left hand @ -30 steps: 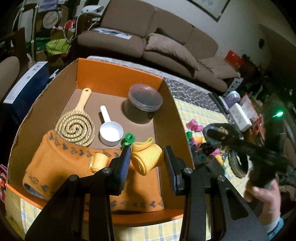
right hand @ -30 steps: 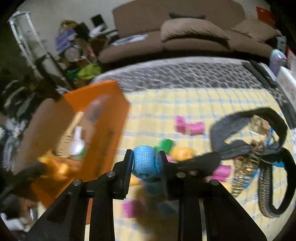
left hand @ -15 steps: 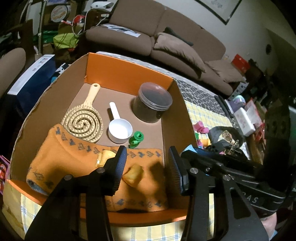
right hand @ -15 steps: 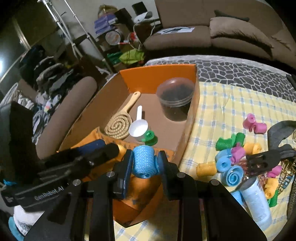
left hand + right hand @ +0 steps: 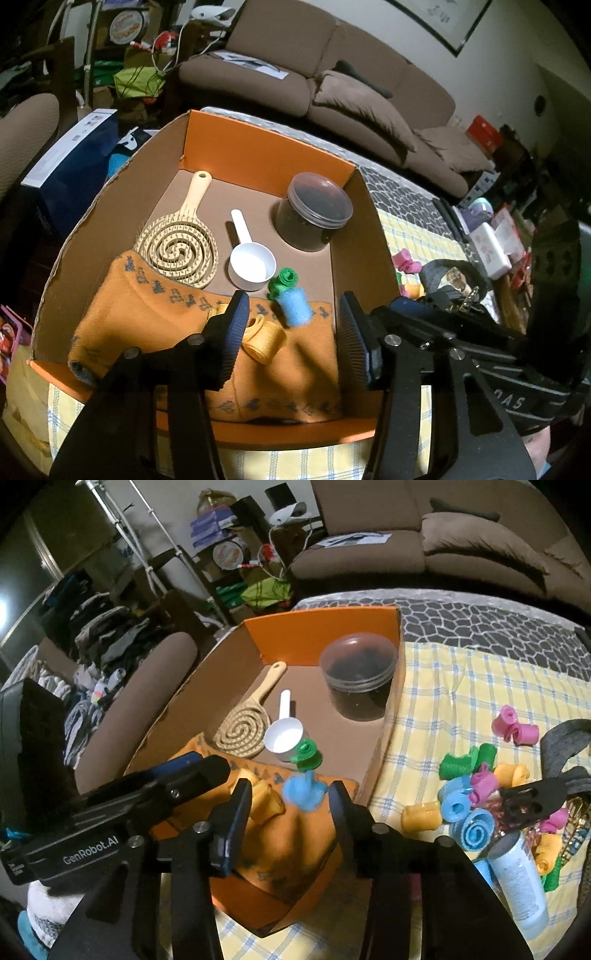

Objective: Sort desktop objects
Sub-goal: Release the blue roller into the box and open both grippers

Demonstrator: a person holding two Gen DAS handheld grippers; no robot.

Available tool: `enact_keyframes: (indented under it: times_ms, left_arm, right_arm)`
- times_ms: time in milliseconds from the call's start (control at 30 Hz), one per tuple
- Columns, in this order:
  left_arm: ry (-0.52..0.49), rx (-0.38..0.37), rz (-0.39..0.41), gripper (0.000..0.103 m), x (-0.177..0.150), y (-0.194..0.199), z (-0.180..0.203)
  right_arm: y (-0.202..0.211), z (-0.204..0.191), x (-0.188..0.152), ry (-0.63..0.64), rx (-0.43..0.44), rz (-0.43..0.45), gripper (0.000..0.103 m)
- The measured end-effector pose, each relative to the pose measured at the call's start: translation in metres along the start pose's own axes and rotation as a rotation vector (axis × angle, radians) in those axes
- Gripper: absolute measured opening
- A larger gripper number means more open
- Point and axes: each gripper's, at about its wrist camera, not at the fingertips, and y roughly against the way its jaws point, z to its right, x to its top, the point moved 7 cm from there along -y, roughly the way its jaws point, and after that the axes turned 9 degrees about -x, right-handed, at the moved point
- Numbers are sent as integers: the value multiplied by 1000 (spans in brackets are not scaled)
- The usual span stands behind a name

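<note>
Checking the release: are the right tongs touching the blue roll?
Apart. The right wrist view shows the right tongs open, with gaps on both sides of the blue roll.

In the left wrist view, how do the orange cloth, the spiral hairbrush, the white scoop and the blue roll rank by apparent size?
1. orange cloth, although it is nearest to the camera
2. spiral hairbrush
3. white scoop
4. blue roll

"GenRobot.AI" — on the left hand-held gripper (image 5: 122, 843) body.
</note>
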Motion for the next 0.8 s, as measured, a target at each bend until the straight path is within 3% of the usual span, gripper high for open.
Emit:
enact_keyframes:
  times_ms: [133, 267, 400, 433, 567, 800]
  left_arm:
    - [-3, 10, 8, 66, 2, 1, -1]
    - [13, 31, 36, 92, 5, 7, -6]
    - [16, 50, 50, 95, 7, 11, -10]
    - [10, 60, 52, 100, 8, 12, -10]
    - [-22, 82, 55, 102, 9, 11, -6]
    - [-76, 104, 47, 102, 7, 7, 5]
  right_arm:
    - [6, 5, 4, -15, 0, 20, 50]
    - [15, 14, 8, -16, -47, 54, 74]
    - [24, 24, 13, -38, -46, 86, 80]
    - [26, 26, 14, -36, -59, 96, 83]
    - [28, 32, 14, -19, -119, 110, 96]
    - [31, 47, 13, -3, -200, 118, 100]
